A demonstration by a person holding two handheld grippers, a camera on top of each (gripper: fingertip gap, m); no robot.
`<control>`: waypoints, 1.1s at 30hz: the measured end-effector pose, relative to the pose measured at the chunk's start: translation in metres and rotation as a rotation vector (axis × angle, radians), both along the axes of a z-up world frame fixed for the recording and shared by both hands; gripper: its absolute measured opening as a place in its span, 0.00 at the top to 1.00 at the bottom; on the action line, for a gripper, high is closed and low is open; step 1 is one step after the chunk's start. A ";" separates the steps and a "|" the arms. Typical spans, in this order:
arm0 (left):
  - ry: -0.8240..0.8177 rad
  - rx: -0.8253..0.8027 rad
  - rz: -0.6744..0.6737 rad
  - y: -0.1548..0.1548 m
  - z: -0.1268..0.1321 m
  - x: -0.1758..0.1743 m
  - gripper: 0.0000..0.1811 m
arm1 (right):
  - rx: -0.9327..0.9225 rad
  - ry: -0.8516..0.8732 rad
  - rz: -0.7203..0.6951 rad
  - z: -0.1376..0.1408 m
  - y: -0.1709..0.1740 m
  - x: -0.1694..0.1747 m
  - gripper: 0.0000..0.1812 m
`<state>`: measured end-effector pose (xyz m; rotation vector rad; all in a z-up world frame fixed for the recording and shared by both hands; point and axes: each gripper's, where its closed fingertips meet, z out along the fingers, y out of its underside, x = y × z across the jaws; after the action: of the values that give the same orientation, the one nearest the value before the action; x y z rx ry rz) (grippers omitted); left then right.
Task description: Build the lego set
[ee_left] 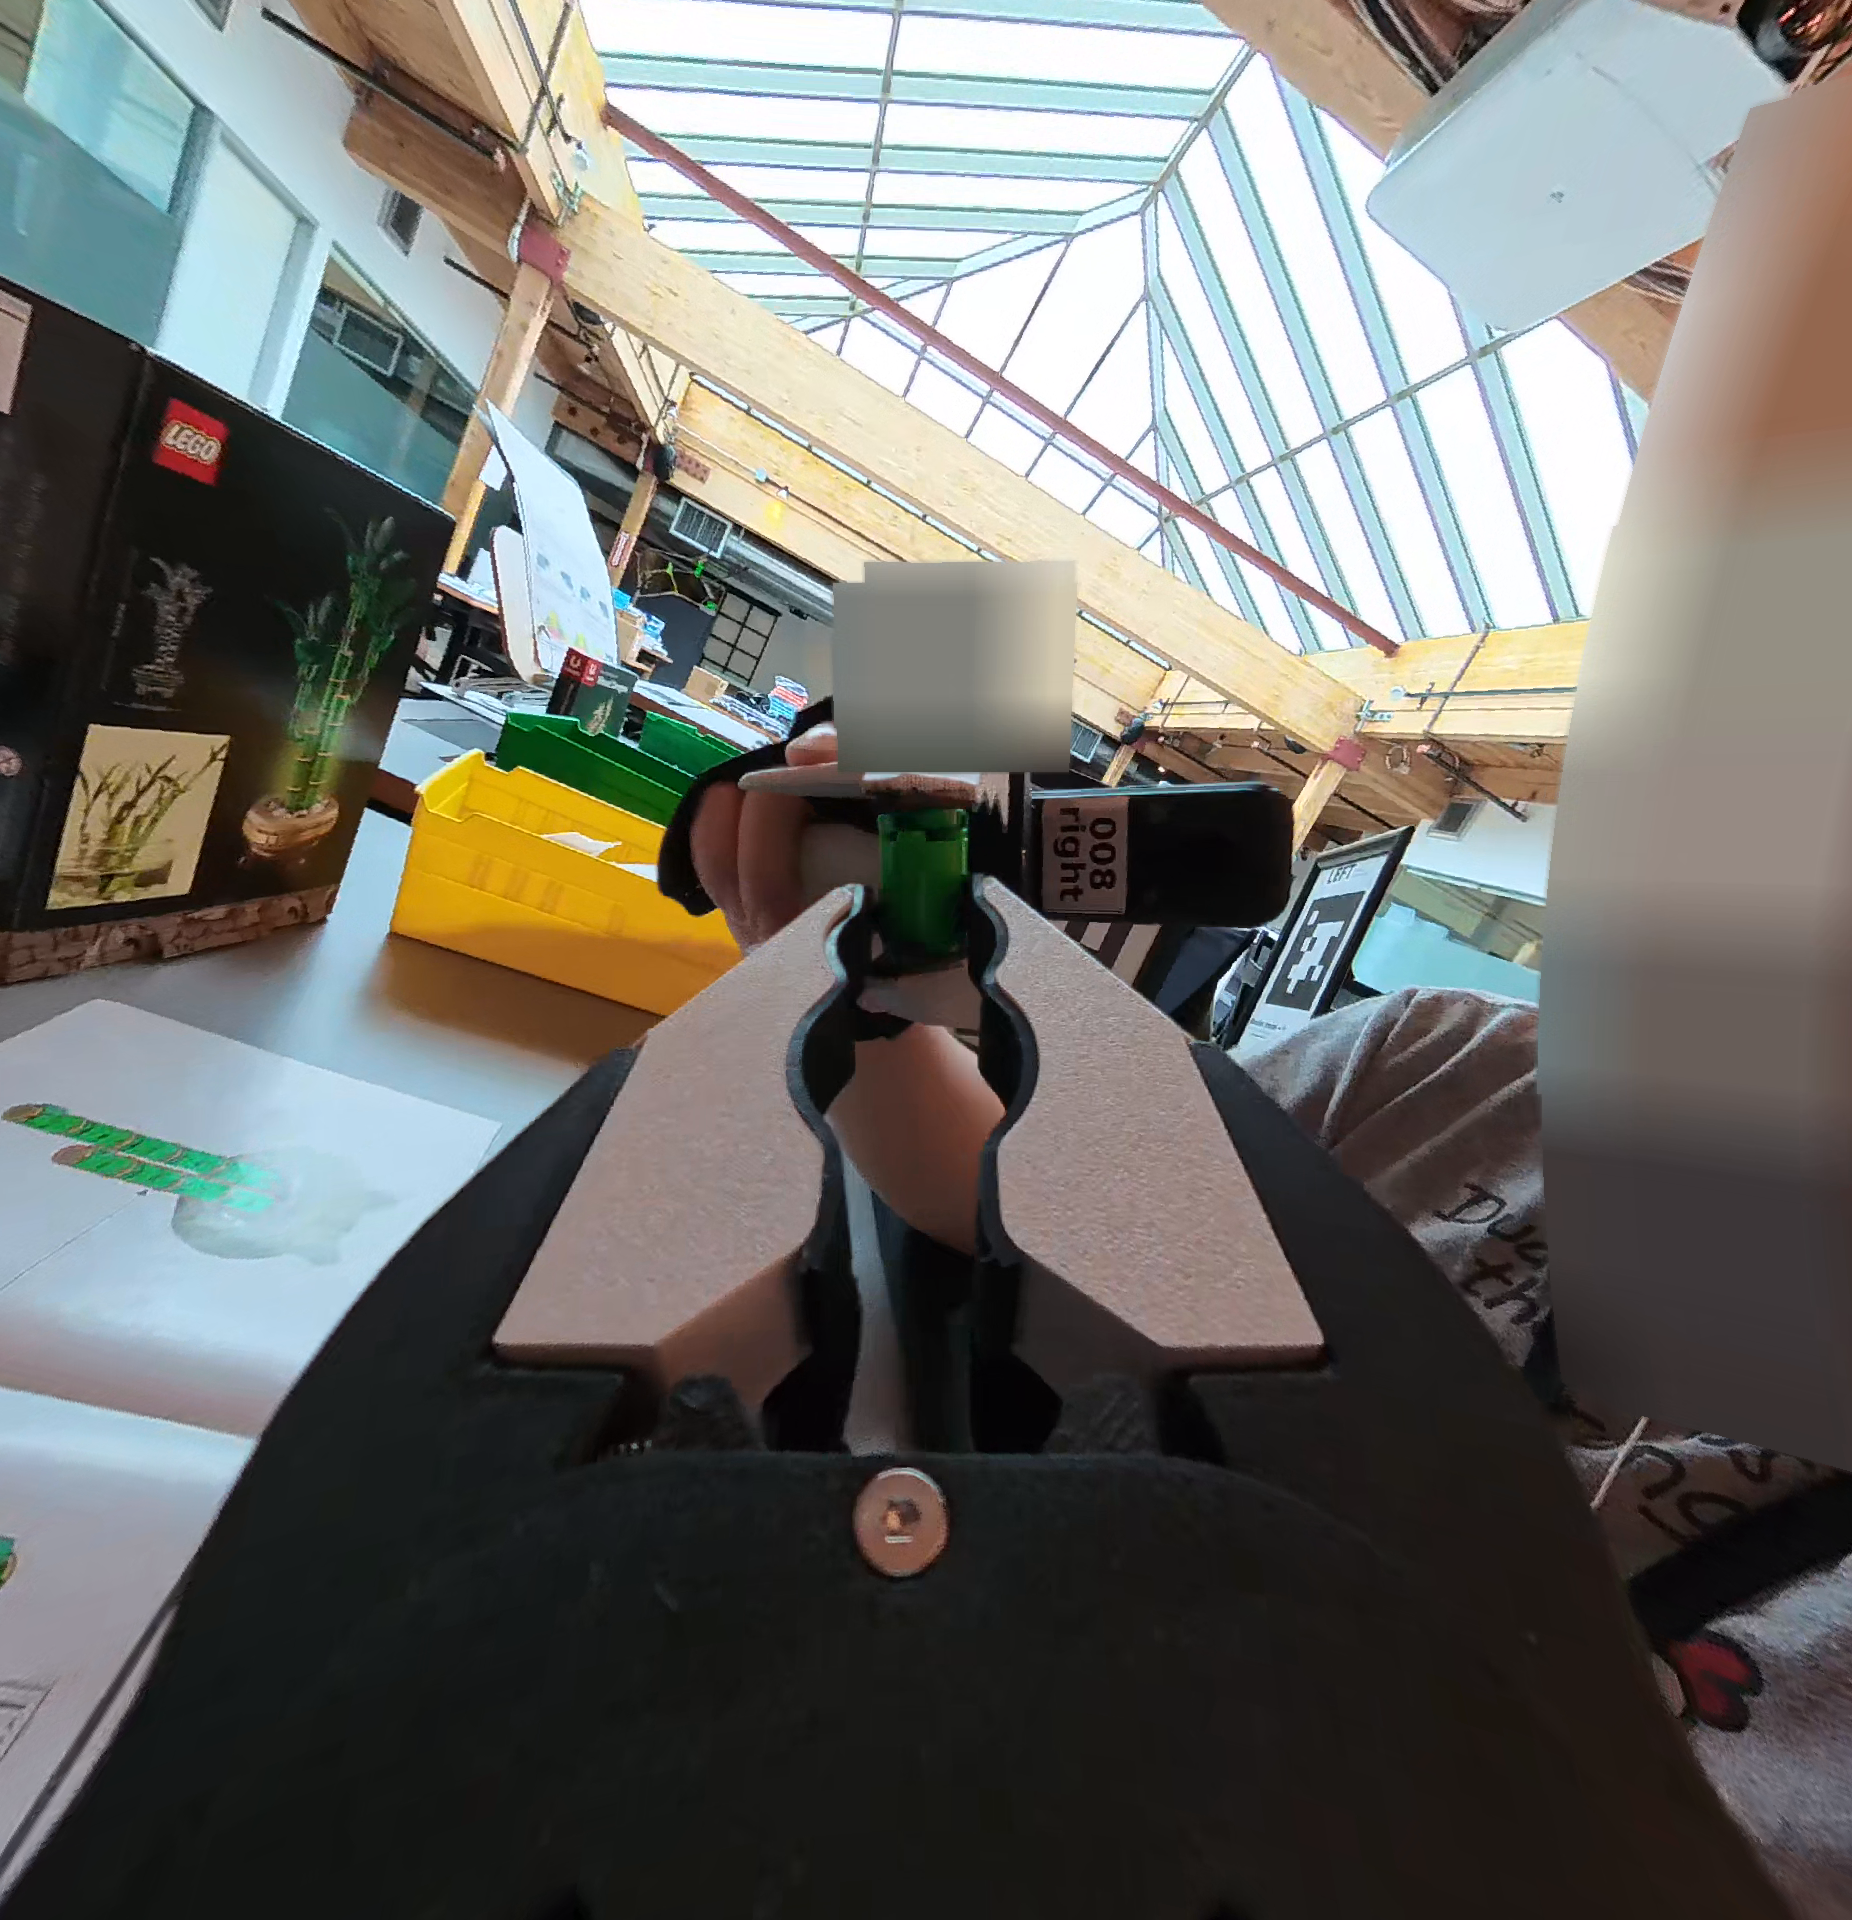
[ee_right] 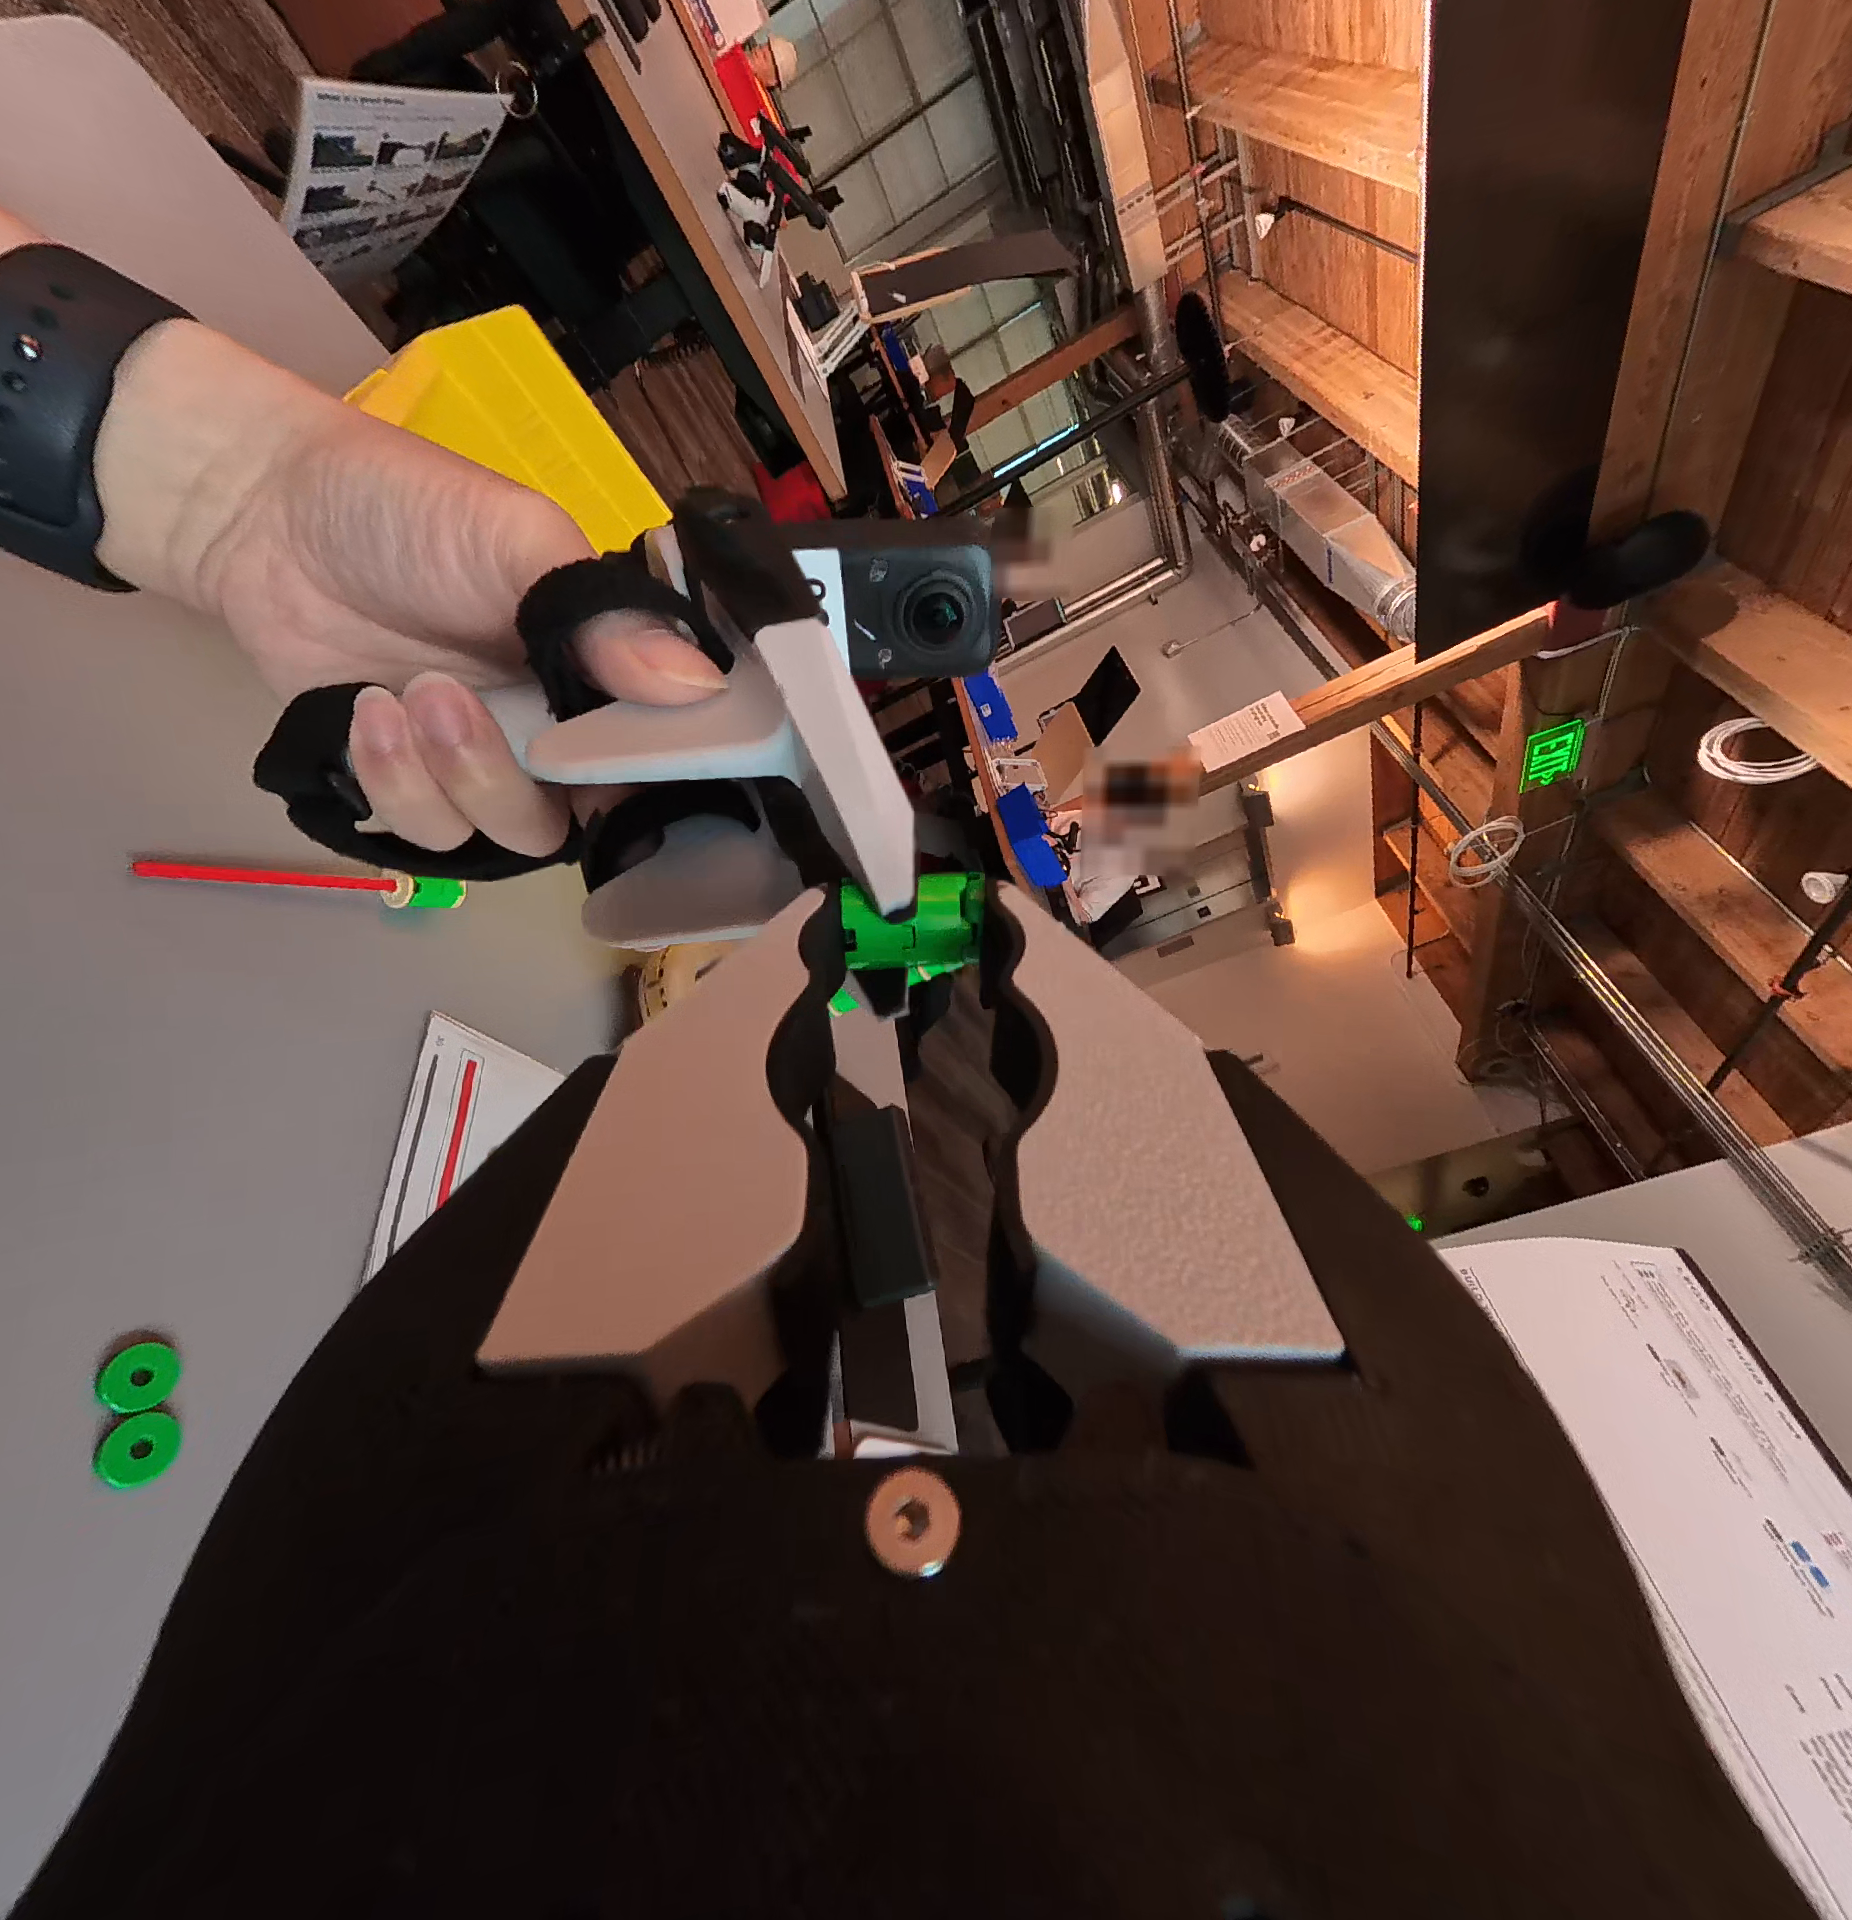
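Note:
A green bamboo-stalk piece (ee_left: 920, 883) is held in the air between both grippers. My left gripper (ee_left: 917, 899) is shut on its lower end. My right gripper (ee_right: 906, 920) is shut on the same green piece (ee_right: 937, 914) from the other side. In the right wrist view a grey finger (ee_right: 844, 748) of the left gripper crosses in front of the piece and hides part of it. A red rod with a green end (ee_right: 278, 878) and two green discs (ee_right: 137, 1413) lie on the grey table (ee_right: 174, 1091).
A yellow bin (ee_left: 548, 883) and a green bin (ee_left: 589, 748) stand on the table behind the grippers. The black set box (ee_left: 174, 675) stands at the left. Open instruction pages (ee_left: 174, 1195) lie at the near left, and another page shows in the right wrist view (ee_right: 1680, 1507). Only a small space, under 4 cm, lies between the two pairs of fingers.

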<state>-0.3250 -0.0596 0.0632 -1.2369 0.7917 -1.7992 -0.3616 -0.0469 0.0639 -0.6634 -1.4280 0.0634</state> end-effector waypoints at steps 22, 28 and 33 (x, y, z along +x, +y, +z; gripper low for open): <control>0.158 -0.108 -0.076 -0.001 -0.024 0.001 0.93 | -0.141 -0.069 0.093 -0.026 -0.001 -0.001 0.86; 0.189 -0.100 -0.076 -0.003 -0.028 0.002 0.93 | -0.168 -0.073 0.102 -0.029 -0.003 -0.005 0.86; 0.204 -0.092 -0.083 -0.004 -0.030 0.004 0.92 | -0.172 -0.081 0.101 -0.031 -0.004 -0.005 0.86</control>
<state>-0.3206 -0.0637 0.0333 -1.4848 0.8932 -1.8122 -0.3671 -0.0508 0.0332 -0.7410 -1.5458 0.2428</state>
